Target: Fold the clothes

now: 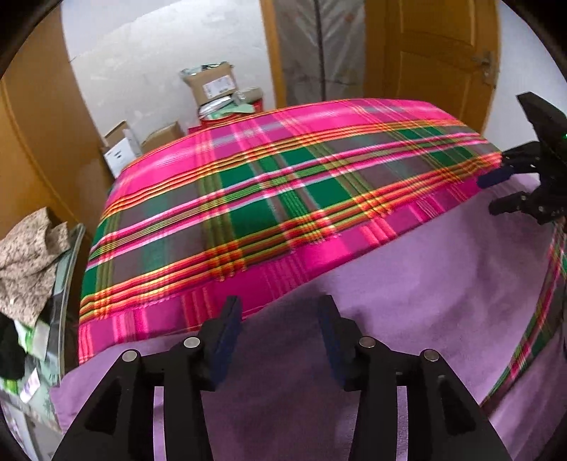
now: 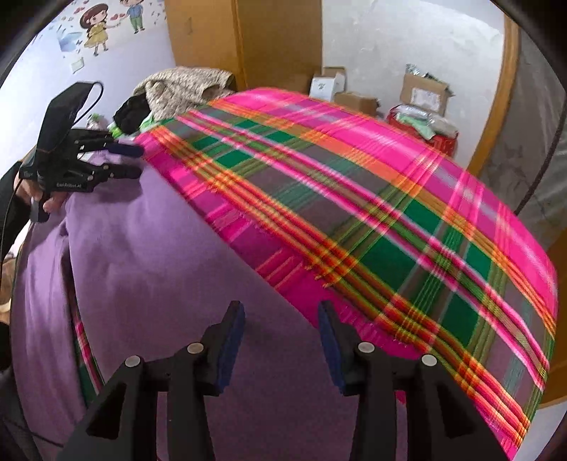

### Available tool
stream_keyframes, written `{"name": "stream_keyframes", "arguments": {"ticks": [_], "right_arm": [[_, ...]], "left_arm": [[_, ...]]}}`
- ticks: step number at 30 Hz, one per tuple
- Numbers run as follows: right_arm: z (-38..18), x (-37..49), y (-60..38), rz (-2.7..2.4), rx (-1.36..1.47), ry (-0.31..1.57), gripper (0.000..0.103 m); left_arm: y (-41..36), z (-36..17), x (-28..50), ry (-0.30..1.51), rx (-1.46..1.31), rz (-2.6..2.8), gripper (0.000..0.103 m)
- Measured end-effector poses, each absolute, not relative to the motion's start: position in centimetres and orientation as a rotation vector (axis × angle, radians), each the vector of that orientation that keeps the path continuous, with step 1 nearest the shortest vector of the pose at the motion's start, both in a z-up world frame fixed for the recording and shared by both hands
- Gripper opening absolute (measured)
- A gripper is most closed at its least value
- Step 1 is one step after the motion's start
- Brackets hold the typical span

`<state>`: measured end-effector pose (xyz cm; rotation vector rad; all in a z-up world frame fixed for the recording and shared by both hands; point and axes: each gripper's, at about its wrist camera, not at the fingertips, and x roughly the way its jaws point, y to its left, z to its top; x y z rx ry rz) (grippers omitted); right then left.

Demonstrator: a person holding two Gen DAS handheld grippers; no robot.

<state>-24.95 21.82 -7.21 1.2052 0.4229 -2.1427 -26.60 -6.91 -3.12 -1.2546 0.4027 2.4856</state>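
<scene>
hovering nearest the left wrist lens: left gripper, jaws standing apart with nothing between the blue pads, pointing down over the purple garment. spreading flat across the near part of the bed, that garment, its far edge lying against the bright plaid bedcover of pink, green and orange. showing at the right edge of the same view: right gripper, jaws parted, fingertips near the garment's far corner where purple meets plaid; touching or just above, cannot tell.

hanging nearest the right wrist lens: right gripper, jaws gaping wide, empty, poised over the garment close to the border with the plaid. appearing at the left of this view: left gripper, jaws open around no cloth, gripped by a hand partly hidden behind its handle.

piling up beyond the bed: a speckled beige cloth heaped over dark items. standing against the white wall: cardboard boxes. framing the room: a wooden door. decorating the far wall: a cartoon sticker of two children. blurring slightly all over, both views.
</scene>
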Motion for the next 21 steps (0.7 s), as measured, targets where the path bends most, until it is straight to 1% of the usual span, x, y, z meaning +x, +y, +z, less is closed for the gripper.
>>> {"name": "stream_keyframes", "arguments": {"ticks": [5, 6, 8, 9, 10, 11, 12, 14, 15, 21], "right_arm": [[-7.6, -25.3, 22.0, -2.129, 1.226, 0.418, 0.047], [-7.6, -25.3, 22.0, -2.129, 1.233, 0.418, 0.046], [-7.5, -25.2, 21.8, -2.116, 1.241, 0.418, 0.029], [-7.4, -25.2, 21.7, -2.109, 1.244, 0.417, 0.012], [-7.4, -25.0, 21.5, -2.105, 1.245, 0.424, 0.007], [-7.3, -24.9, 21.3, -2.107, 1.243, 0.441, 0.006], [-7.3, -24.7, 21.1, -2.110, 1.241, 0.460, 0.005], [-7.1, -24.5, 21.0, -2.121, 1.234, 0.484, 0.005], [-6.8, -24.4, 21.0, -2.132, 1.224, 0.488, 0.005], [-4.9, -25.1, 21.3, -2.254, 1.143, 0.476, 0.005]], "left_arm": [[-6.3, -4.0, -26.9, 0.482, -1.290, 2.462, 0.048], [-6.2, -4.0, -26.9, 0.492, -1.287, 2.462, 0.048], [-6.1, -4.0, -26.8, 0.511, -1.286, 2.465, 0.047], [-6.0, -4.0, -26.7, 0.520, -1.286, 2.466, 0.044], [-5.9, -4.0, -26.7, 0.518, -1.288, 2.461, 0.040], [-5.8, -4.1, -26.7, 0.504, -1.291, 2.444, 0.026], [-5.5, -4.2, -26.6, 0.505, -1.289, 2.439, 0.014], [-4.8, -4.3, -26.2, 0.561, -1.275, 2.455, 0.006], [-4.6, -4.3, -26.0, 0.575, -1.267, 2.461, 0.004], [-5.2, -3.0, -26.7, 0.531, -1.212, 2.553, 0.004]]}}
